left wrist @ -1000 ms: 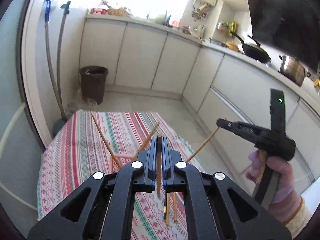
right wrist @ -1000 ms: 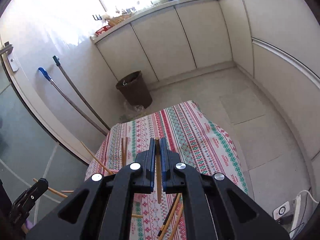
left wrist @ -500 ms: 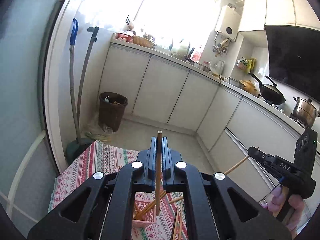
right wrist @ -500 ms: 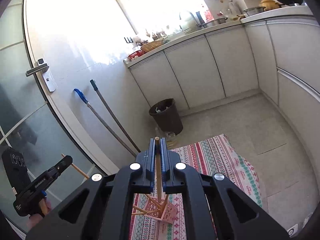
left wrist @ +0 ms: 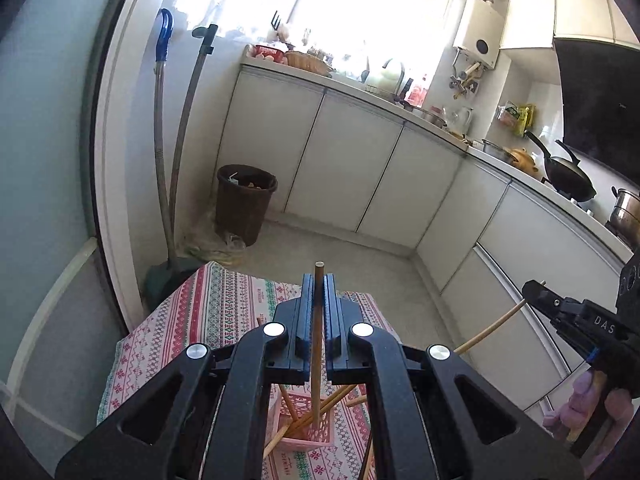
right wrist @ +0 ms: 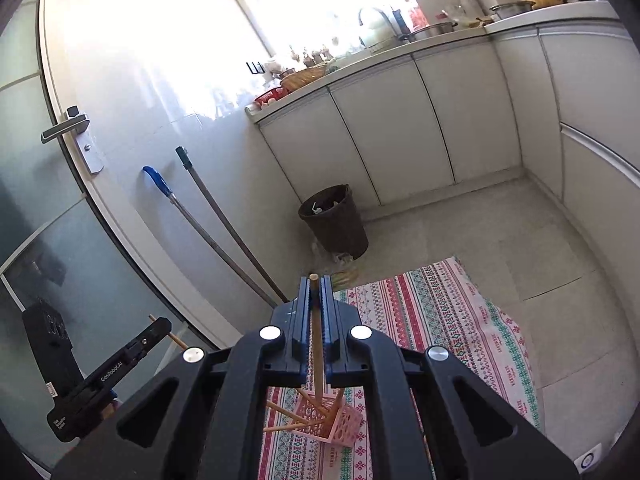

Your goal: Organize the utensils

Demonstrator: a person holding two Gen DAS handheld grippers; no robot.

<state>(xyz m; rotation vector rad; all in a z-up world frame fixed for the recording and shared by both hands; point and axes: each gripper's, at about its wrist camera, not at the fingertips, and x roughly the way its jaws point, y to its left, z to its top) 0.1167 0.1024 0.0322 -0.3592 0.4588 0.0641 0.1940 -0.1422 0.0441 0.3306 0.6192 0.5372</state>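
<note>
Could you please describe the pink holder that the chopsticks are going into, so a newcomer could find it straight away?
Start from the table with the striped red, white and green tablecloth in the middle of the kitchen floor. On it, just below the tongs, stands the pink basket, a small square holder with lattice walls and several wooden chopsticks leaning out of it. It is the only pink thing and the only container on the cloth.

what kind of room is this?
A home kitchen, most likely: wok and steel pot on the stove, sink faucet under the window, white base cabinets along the walls.
</note>
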